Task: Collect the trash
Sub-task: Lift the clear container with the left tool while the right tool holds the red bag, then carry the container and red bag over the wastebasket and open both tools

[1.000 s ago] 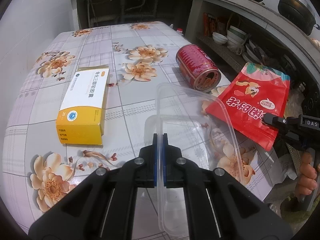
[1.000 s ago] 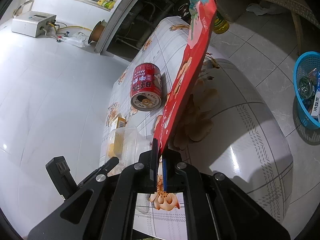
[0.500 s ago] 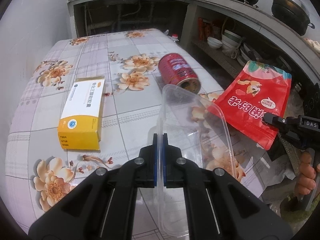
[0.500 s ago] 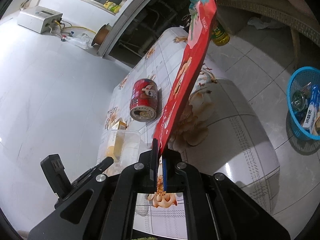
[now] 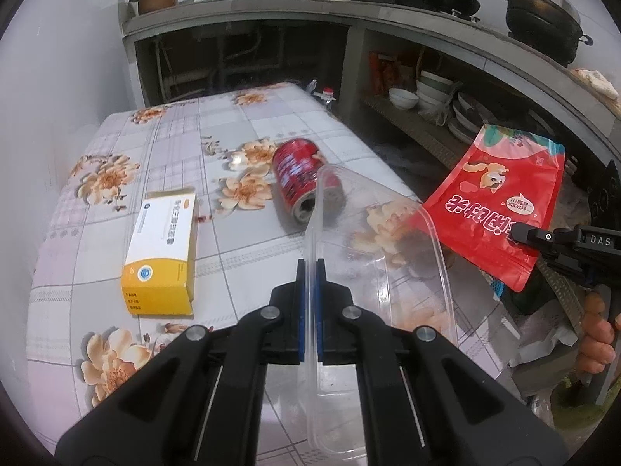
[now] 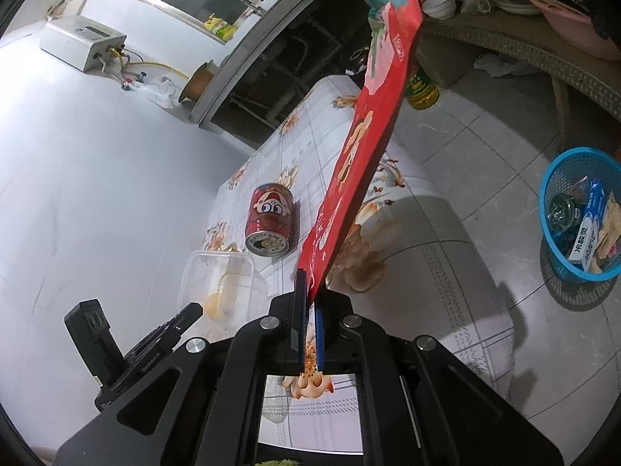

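Note:
My left gripper (image 5: 309,272) is shut on the rim of a clear plastic container (image 5: 392,256), held tilted above the floral table (image 5: 163,155). Off the table's right edge, my right gripper (image 6: 309,283) is shut on the lower corner of a red snack bag (image 6: 361,143), which stands edge-on in its own view and hangs flat (image 5: 493,202) in the left wrist view. A red can (image 5: 295,171) lies on its side mid-table, also seen as the can (image 6: 271,221). A yellow and white box (image 5: 163,256) lies to the left.
A blue mesh basket (image 6: 559,272) with several pieces of trash stands on the tiled floor to the right of the table. Concrete shelves with bowls (image 5: 403,97) and pots (image 5: 543,15) run behind and to the right. A white wall bounds the left side.
Both grippers have risen and pulled back from the table with their loads; the can and box look smaller and farther. The blue basket shows more fully in the right wrist view.

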The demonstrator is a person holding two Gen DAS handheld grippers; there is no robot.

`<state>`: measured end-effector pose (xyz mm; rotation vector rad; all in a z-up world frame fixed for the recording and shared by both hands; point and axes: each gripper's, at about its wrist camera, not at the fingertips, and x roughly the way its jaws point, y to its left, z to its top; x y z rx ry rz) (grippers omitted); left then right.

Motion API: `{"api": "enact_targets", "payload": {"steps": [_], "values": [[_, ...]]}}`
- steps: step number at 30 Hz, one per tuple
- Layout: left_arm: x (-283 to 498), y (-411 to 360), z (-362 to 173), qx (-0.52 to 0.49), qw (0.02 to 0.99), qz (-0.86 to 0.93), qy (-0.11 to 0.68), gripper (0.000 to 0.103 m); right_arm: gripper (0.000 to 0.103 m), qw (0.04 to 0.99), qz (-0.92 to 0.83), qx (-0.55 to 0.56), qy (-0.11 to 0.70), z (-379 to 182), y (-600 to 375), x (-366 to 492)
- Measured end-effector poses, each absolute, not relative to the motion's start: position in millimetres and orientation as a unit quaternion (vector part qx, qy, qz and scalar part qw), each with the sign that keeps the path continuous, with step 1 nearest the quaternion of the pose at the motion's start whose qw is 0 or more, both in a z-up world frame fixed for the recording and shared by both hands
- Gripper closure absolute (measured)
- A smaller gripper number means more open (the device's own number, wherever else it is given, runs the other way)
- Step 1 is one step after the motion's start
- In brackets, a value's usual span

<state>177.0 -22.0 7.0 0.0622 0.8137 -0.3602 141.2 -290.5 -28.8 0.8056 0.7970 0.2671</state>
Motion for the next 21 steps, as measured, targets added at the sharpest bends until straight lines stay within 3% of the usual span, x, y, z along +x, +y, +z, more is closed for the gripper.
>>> {"api": "enact_targets", "payload": {"steps": [11, 17, 21], "values": [[179.9, -53.8, 29.2, 0.028, 0.899, -0.221, 0.378, 0.101, 0.099, 0.89, 0.04, 0.294, 0.346, 11.7, -306.5, 111.9], [202.8, -109.2, 45.8, 0.031, 0.879, -0.292, 0.377, 0.101, 0.1, 0.916, -0.087, 0.219, 0.326, 29.0, -336.0, 79.0], [220.2, -164.9, 45.6, 0.05, 0.854, -0.339, 0.392, 0.101, 0.1, 0.906, -0.154, 0.21, 0.335, 12.4, -364.3, 58.4]]}}
